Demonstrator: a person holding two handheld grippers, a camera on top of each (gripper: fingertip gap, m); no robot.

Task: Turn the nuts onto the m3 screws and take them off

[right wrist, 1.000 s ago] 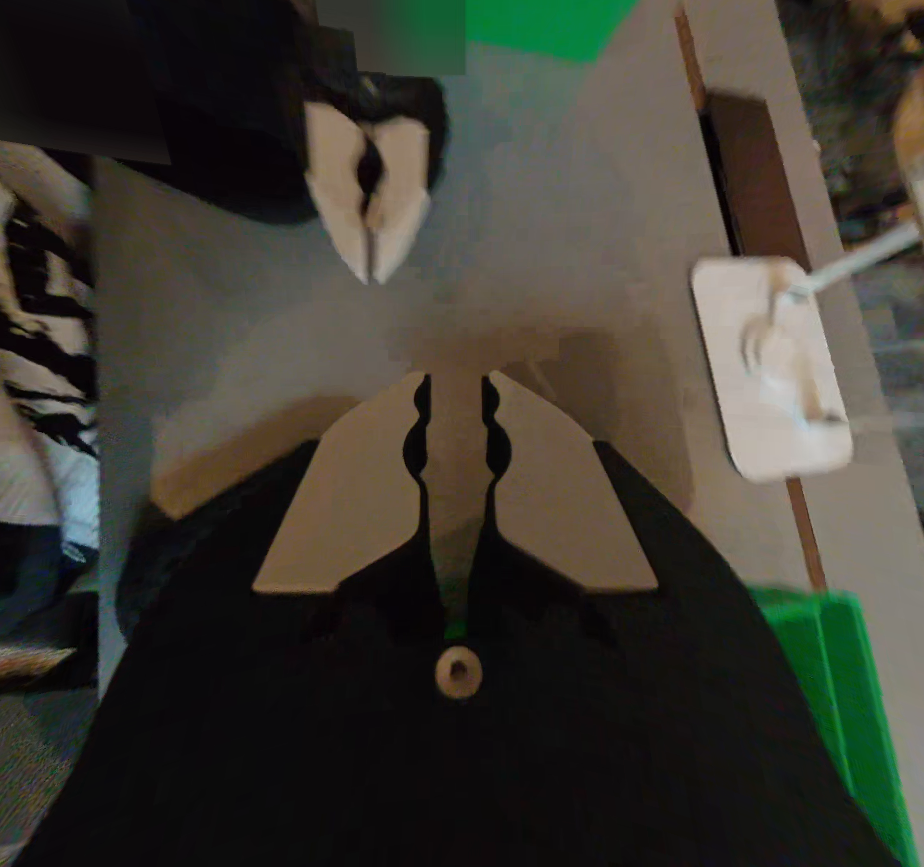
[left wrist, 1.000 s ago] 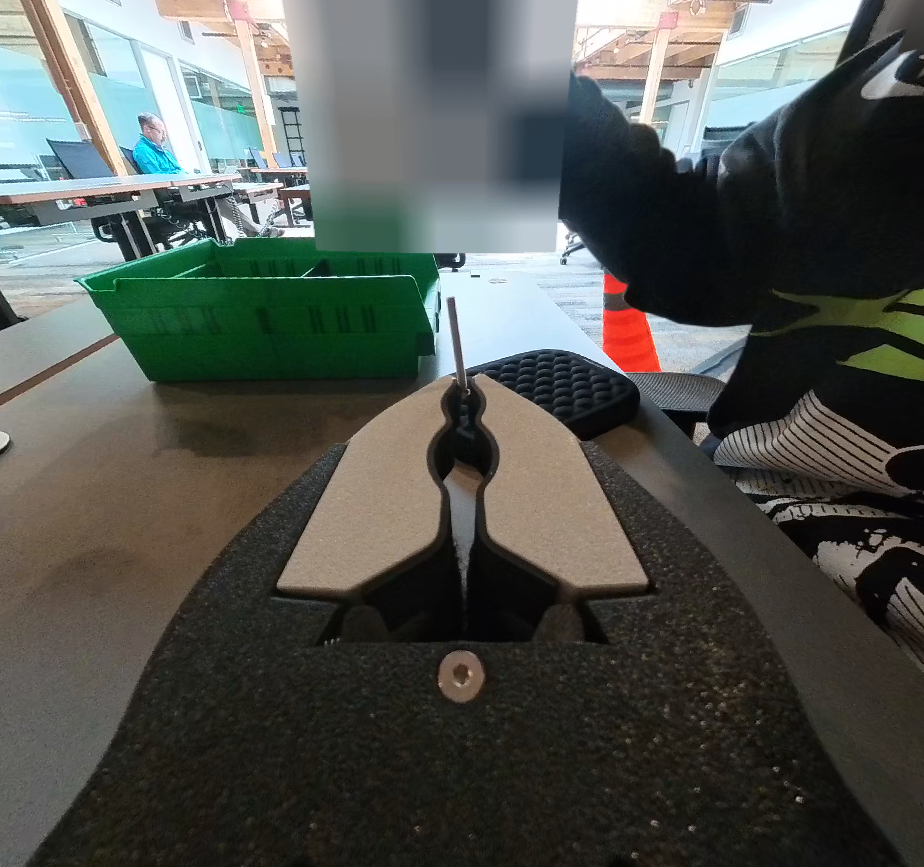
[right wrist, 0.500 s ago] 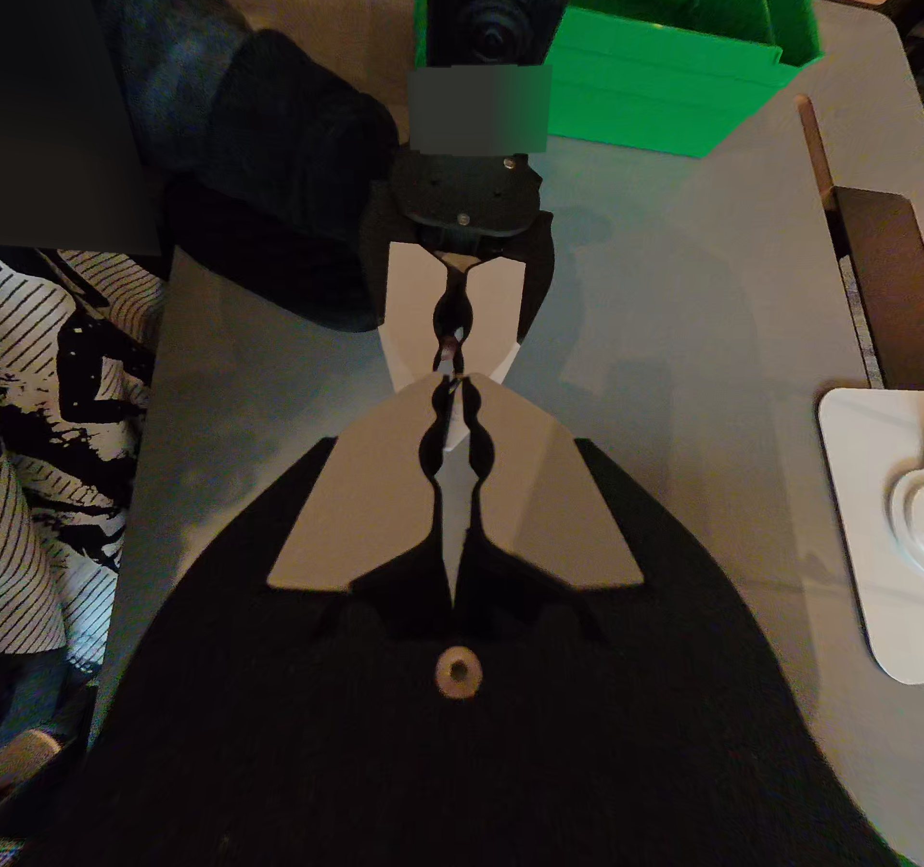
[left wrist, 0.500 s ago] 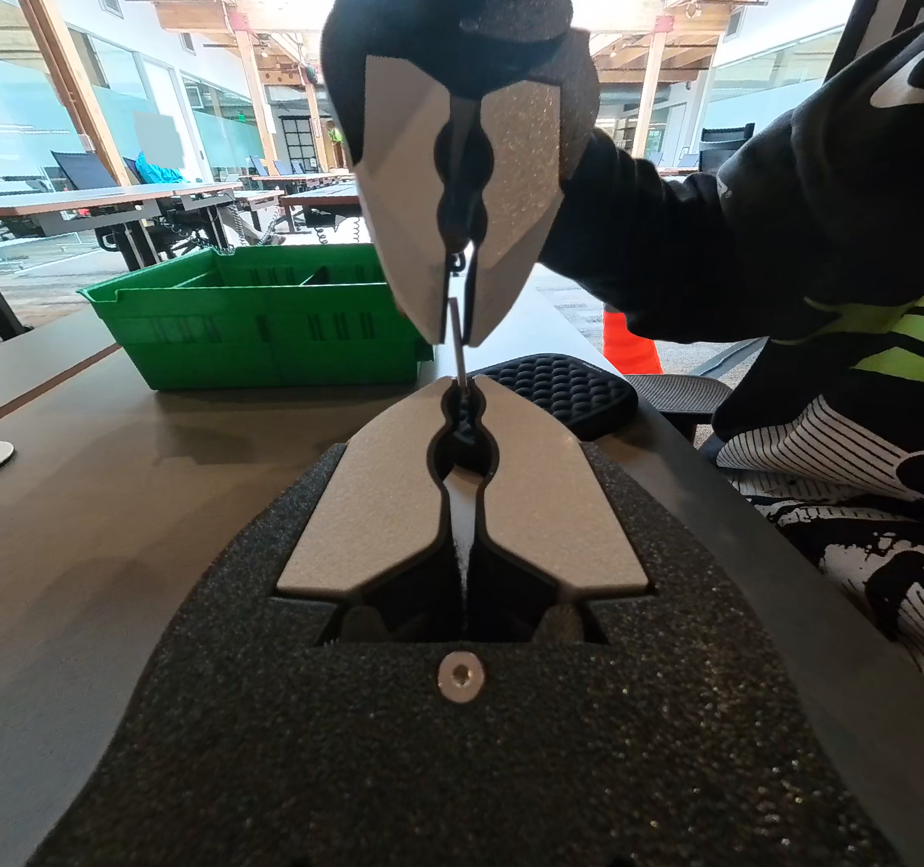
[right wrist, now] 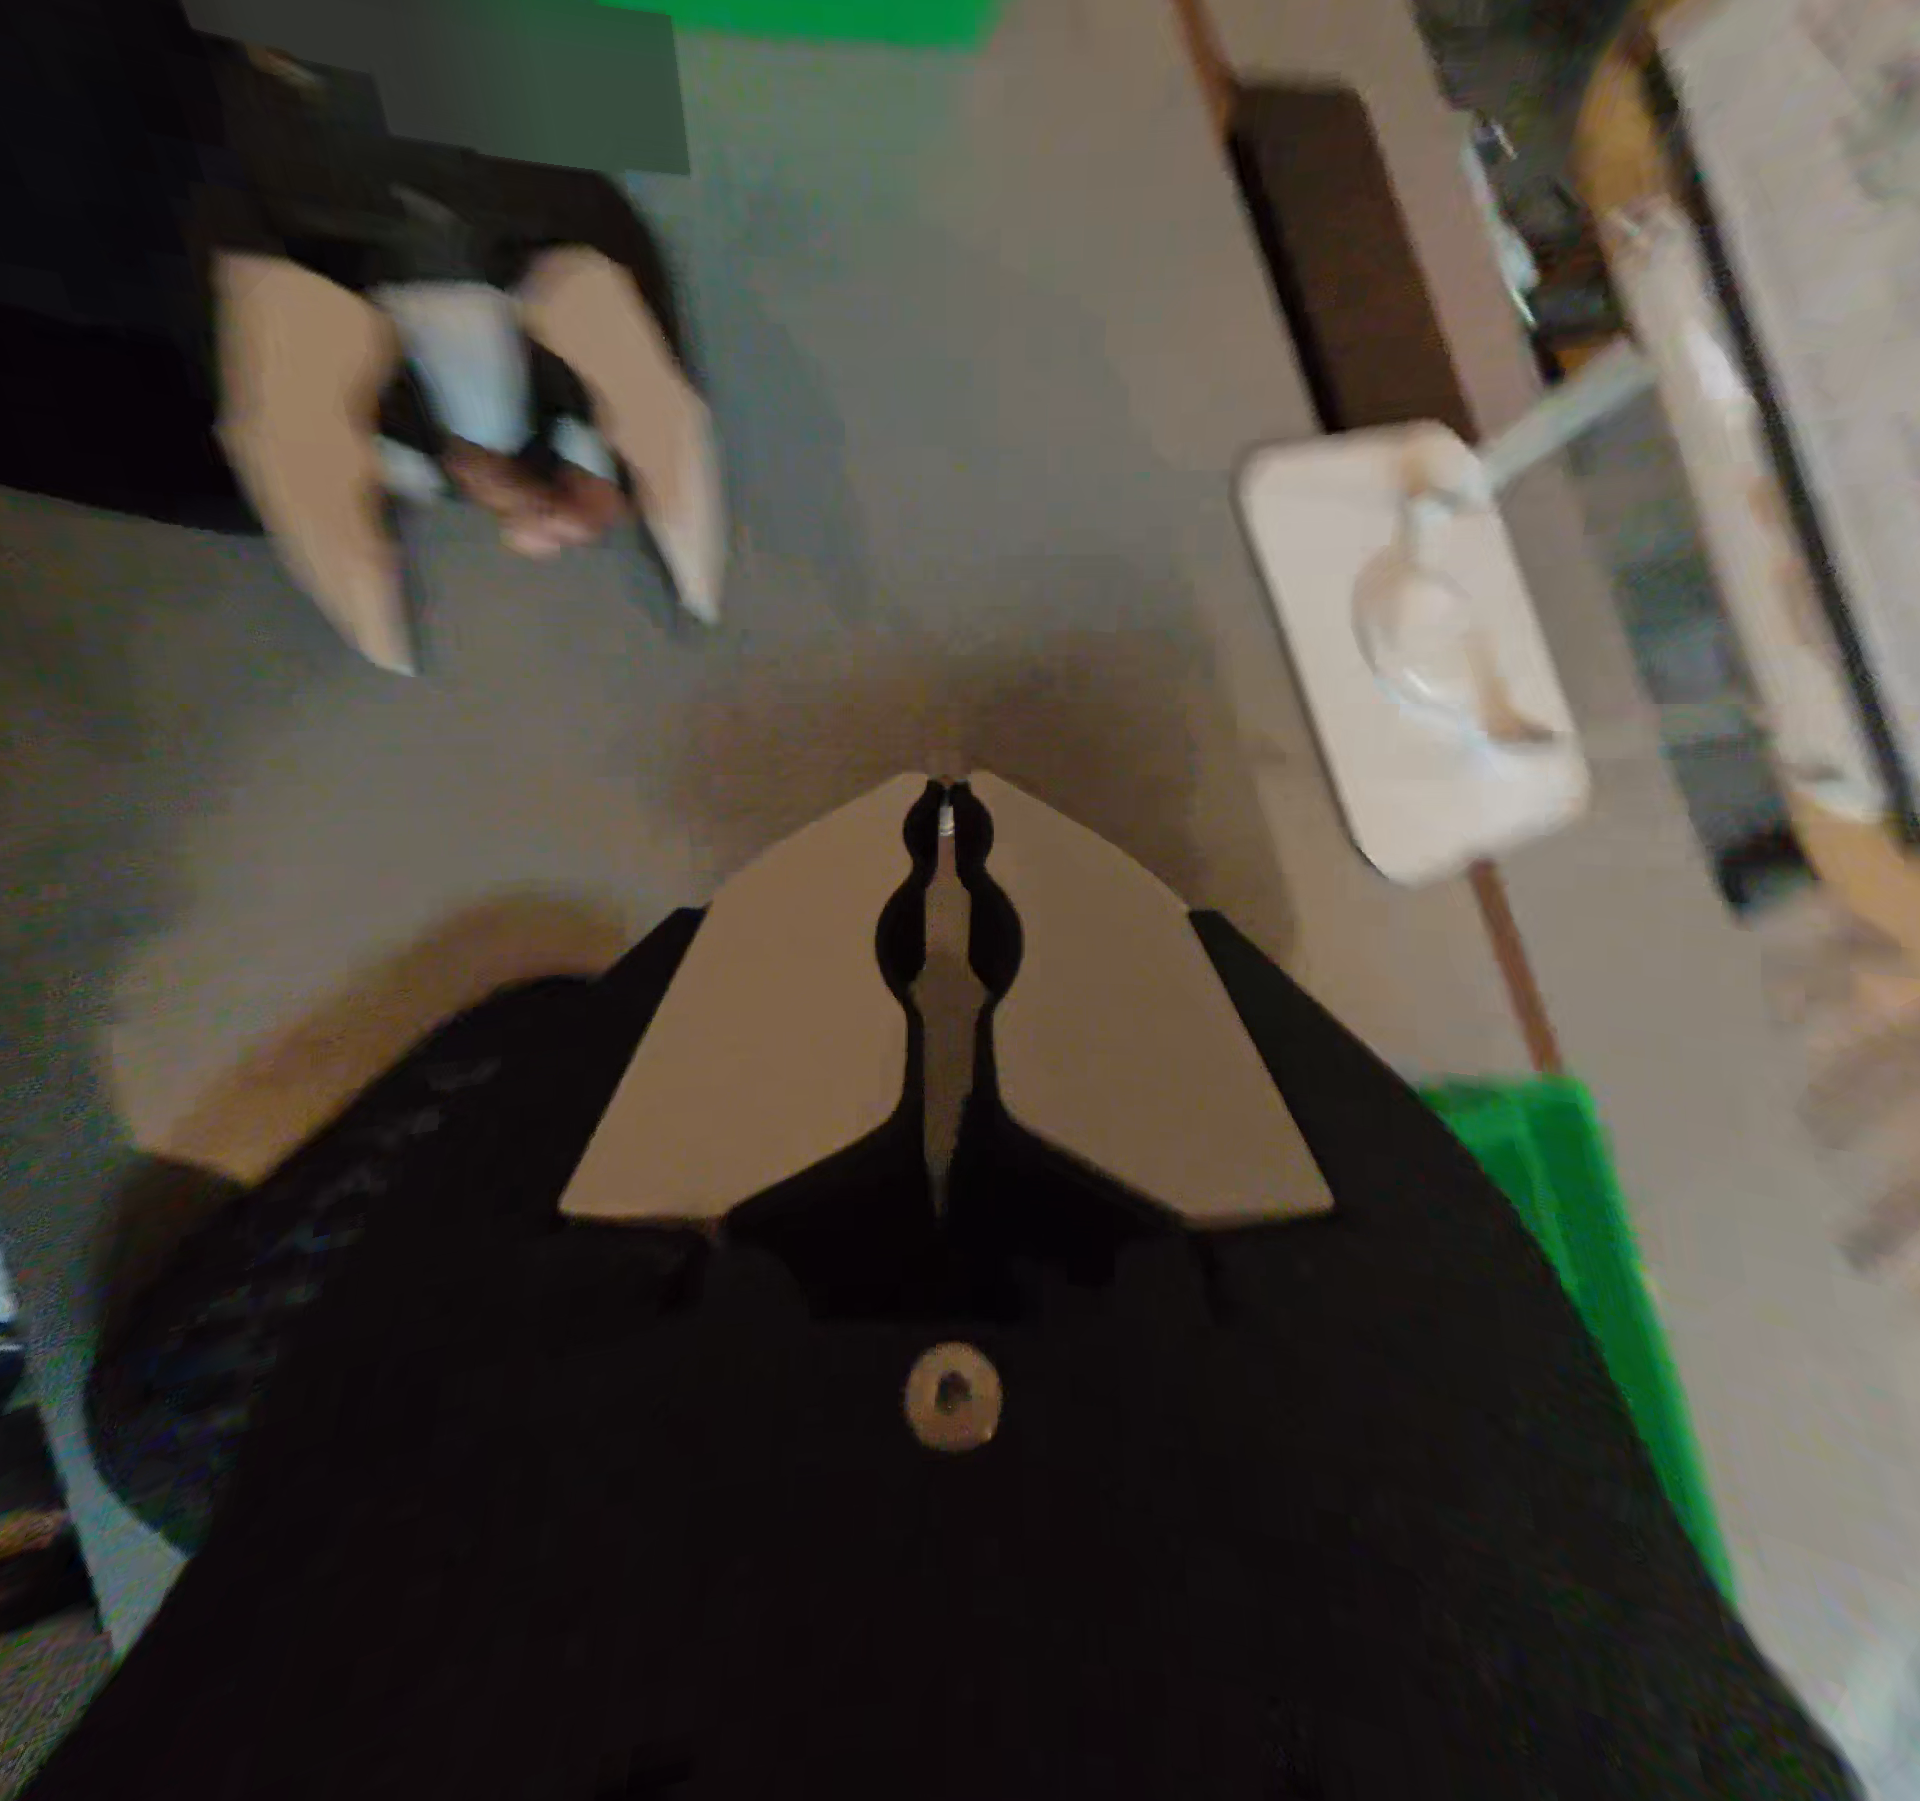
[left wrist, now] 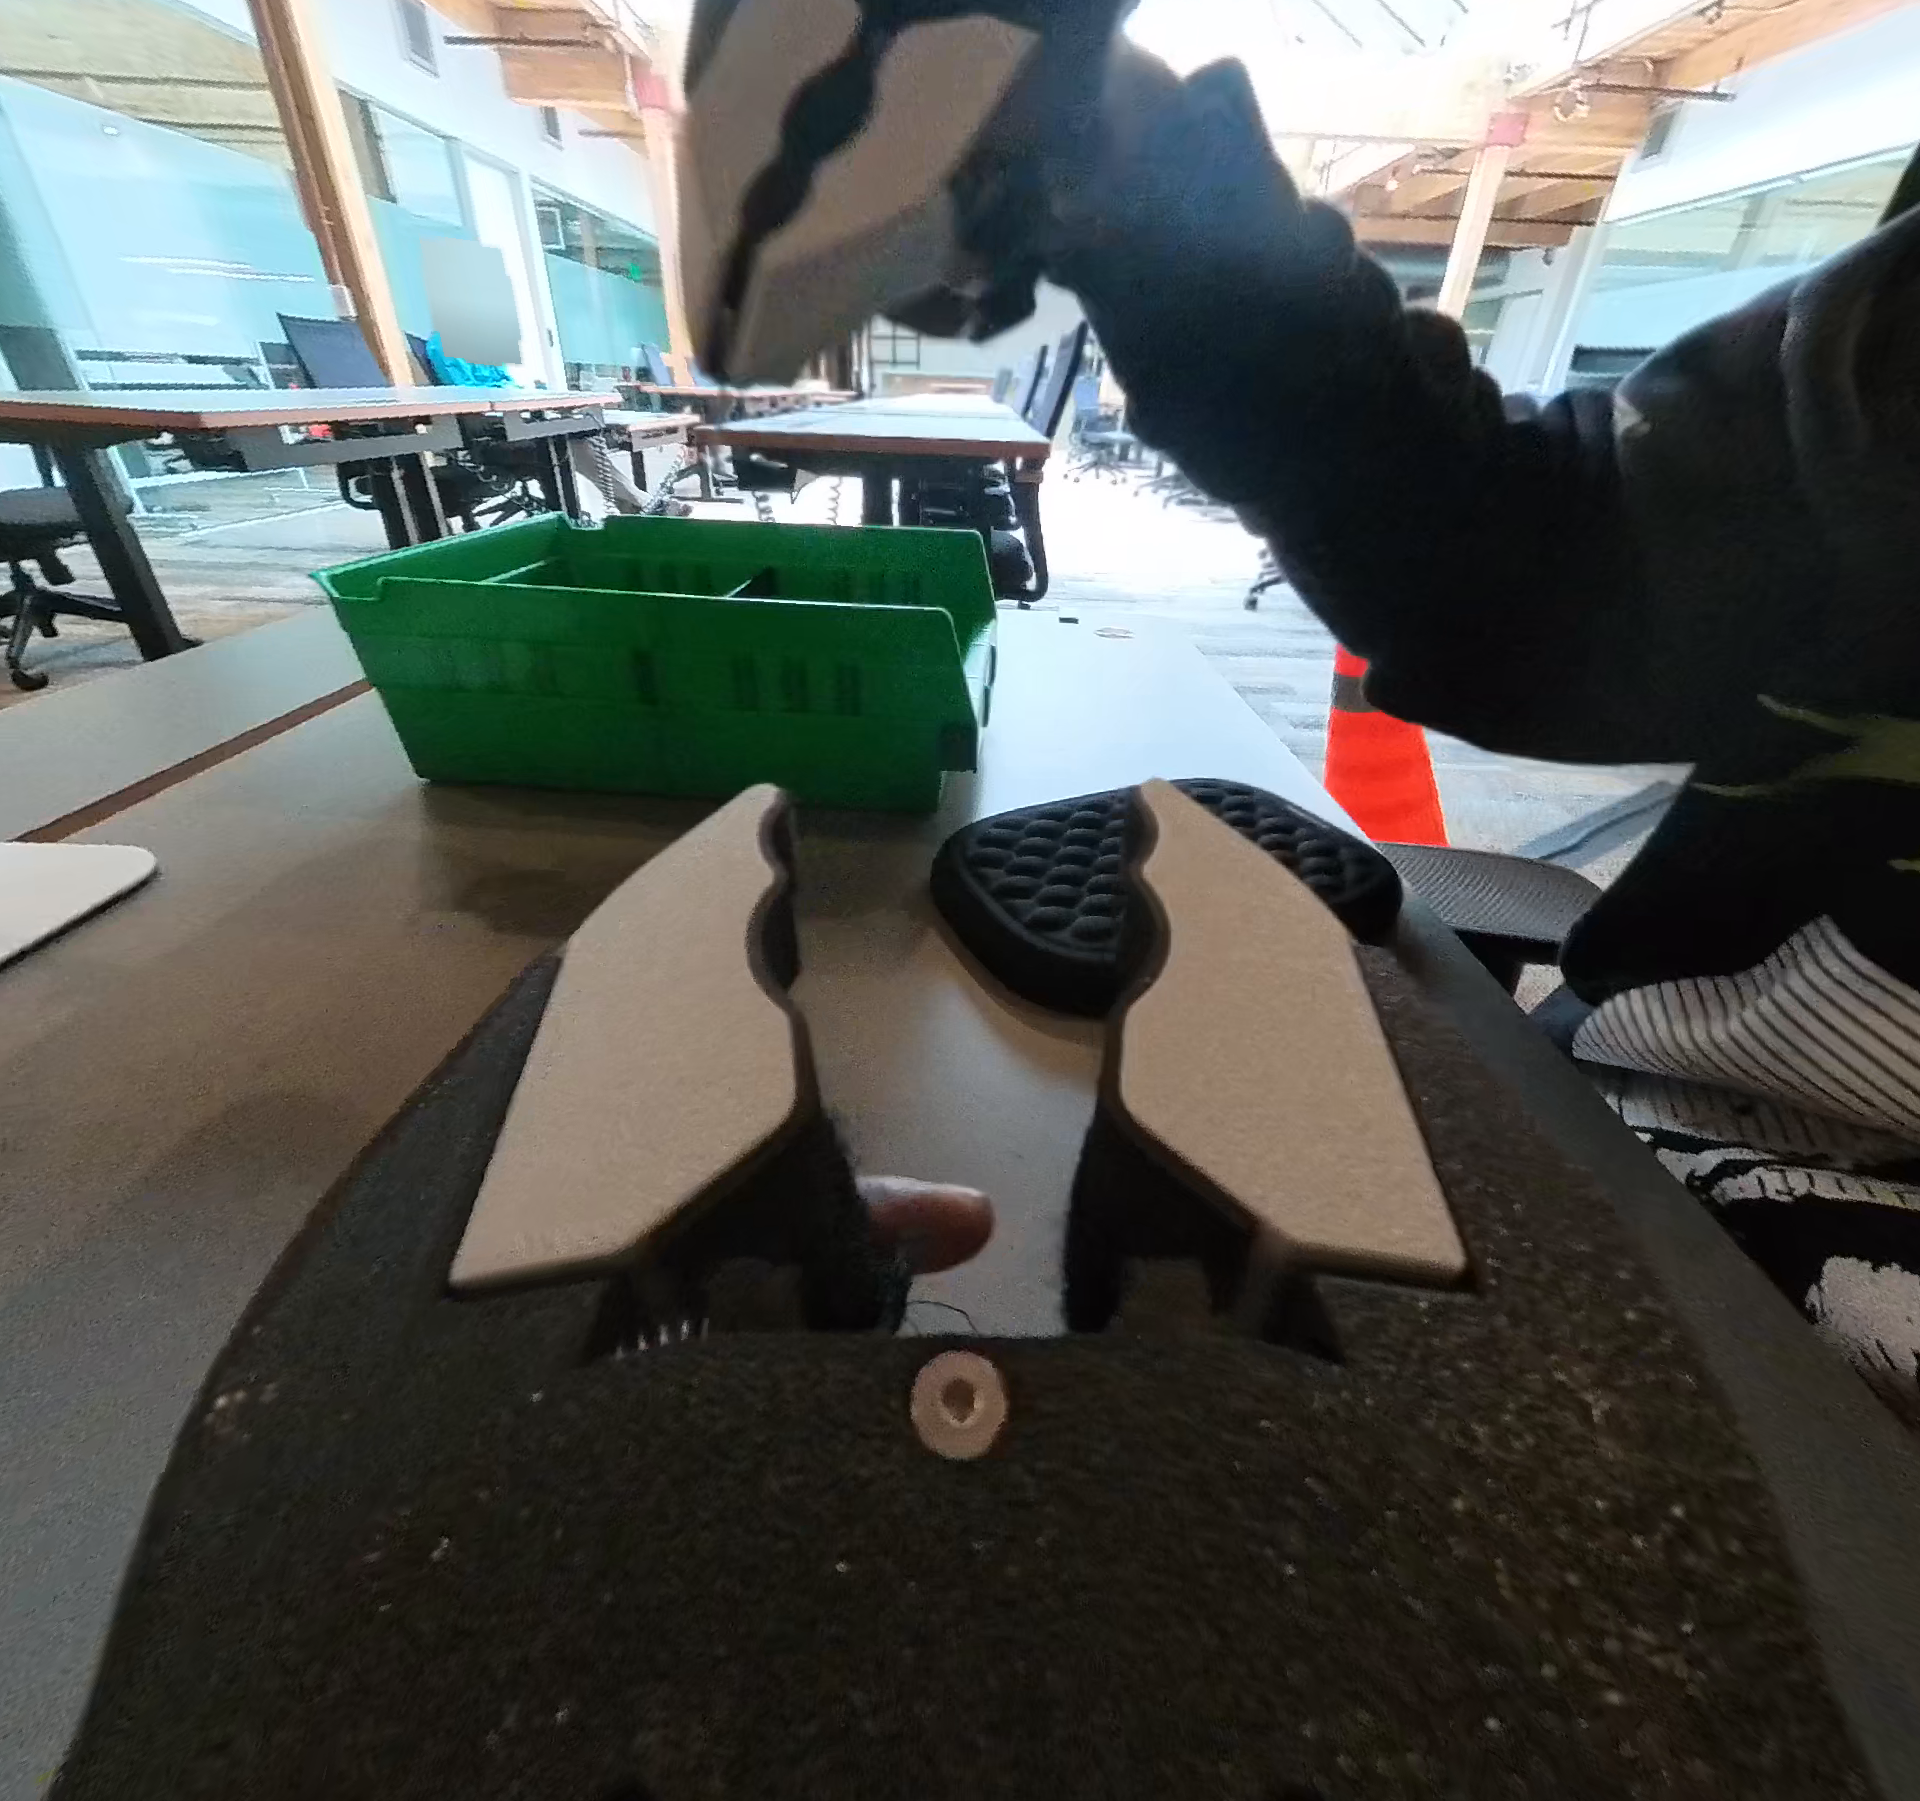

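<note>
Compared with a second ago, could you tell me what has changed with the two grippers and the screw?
The left gripper, which was clamping the upright screw, has opened wide and holds nothing. The right gripper came down onto the screw, closed, and lifted away up and to the left; a small silvery piece shows between its tips. The green bin, black pad and table stayed put.

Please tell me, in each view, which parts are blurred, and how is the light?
Left wrist view: daylight is bright, the ceiling windows glare white; the right claw above is motion-blurred, the green bin fairly sharp. Right wrist view: dim and smeared throughout, worst at the white tray and edges.
</note>
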